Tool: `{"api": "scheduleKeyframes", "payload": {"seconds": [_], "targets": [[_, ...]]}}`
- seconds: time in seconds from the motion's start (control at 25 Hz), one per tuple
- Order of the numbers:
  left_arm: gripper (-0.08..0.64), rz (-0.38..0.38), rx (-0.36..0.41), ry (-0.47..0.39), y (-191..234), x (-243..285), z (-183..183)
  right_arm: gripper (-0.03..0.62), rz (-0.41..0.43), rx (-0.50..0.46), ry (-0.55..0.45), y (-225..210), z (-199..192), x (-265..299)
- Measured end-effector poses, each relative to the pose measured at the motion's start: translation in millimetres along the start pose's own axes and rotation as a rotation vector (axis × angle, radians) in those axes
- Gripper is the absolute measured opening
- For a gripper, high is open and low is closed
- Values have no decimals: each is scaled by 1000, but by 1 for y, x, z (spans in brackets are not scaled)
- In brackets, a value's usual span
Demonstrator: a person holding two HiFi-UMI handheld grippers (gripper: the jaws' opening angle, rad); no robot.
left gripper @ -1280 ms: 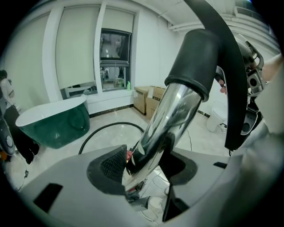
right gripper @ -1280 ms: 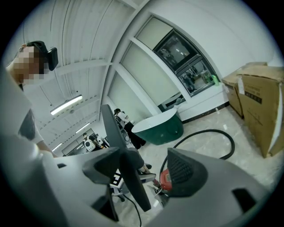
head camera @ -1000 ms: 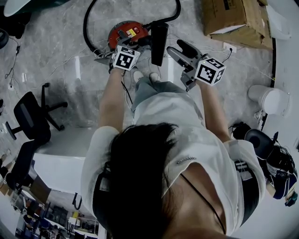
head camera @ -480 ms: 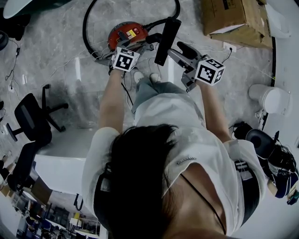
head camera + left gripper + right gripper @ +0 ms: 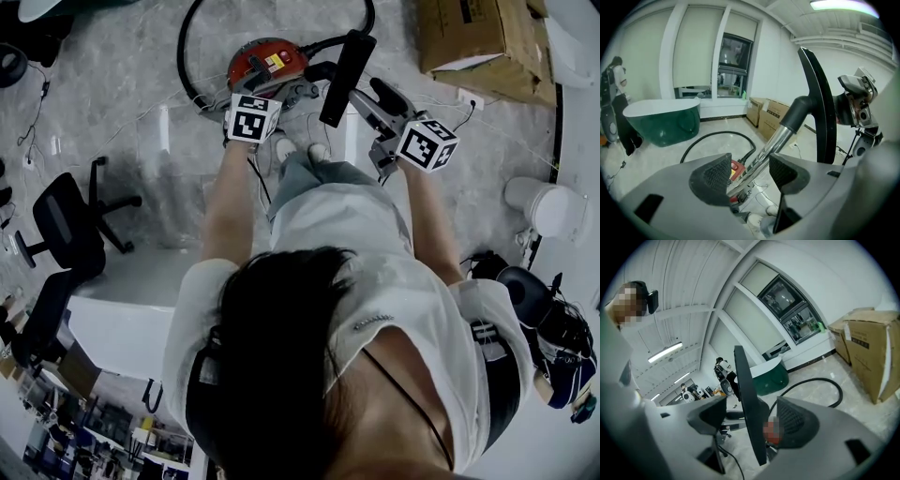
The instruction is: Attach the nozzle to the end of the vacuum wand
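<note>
Seating the joint is the step in hand, by my reading. My left gripper [image 5: 750, 169] is clamped on the wand [image 5: 774, 143]. The chrome tube crosses the gap on a diagonal, lower left to upper right of the left gripper view, and appears to bear on both pads [image 5: 716, 174]. The nozzle [image 5: 819, 93] sits at the wand's top end, right of centre in that view, with its black neck sleeved over the tube. Whether it has gone fully home I cannot tell. My right gripper [image 5: 751, 420] stands apart: the flat nozzle plate runs edge-on between its jaws with a gap showing on either side, so nothing presses on it. To do it well, I should close the right jaws on the plate near the neck, not out at the tip where it would lever. Then steady the wand with the left and push along the tube's own line until the neck stops. Risk: the plate may pivot at its neck and slip. Pose, head view: left forearm [image 5: 225, 202] and right forearm [image 5: 424, 211] both reach toward the top of the frame. The tools converge on the nozzle at upper centre, beside the red vacuum cleaner [image 5: 265, 64]. The left tool pitches down at the floor; the right lies nearer level.
</note>
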State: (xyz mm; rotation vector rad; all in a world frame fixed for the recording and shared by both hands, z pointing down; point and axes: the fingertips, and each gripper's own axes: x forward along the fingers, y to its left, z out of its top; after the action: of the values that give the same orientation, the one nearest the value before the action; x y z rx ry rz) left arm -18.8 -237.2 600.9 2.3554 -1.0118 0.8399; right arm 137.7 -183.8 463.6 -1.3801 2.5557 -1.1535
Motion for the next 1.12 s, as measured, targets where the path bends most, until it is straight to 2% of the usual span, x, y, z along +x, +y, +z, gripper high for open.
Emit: {"api": "scheduleKeyframes", "payload": {"seconds": [0.16,0.28,0.4,0.6,0.72,0.84,1.12], "targets": [[236,126,-82,-123,12,-23,16,324,-46,-52,-35,-1,5,1],[236,172,-96,-176,12,-37,22,324,-65,-69,-64,1,10,0],[236,198,-91,-218,7,-49,25,324,-84,-80,-89,1,14,-4],[236,177,-201,-272,-2,-65,38,322,-125,-121,-104,0,18,-10],[236,181,-160,-287,-11,-74,48,322,-142,-149,-111,2,20,-13],[218,217,-109,-286,-19,-82,52,322,-141,-161,-114,2,20,-15],[179,253,-105,-288,-40,-94,48,314,-107,-177,-126,13,20,-21]]}}
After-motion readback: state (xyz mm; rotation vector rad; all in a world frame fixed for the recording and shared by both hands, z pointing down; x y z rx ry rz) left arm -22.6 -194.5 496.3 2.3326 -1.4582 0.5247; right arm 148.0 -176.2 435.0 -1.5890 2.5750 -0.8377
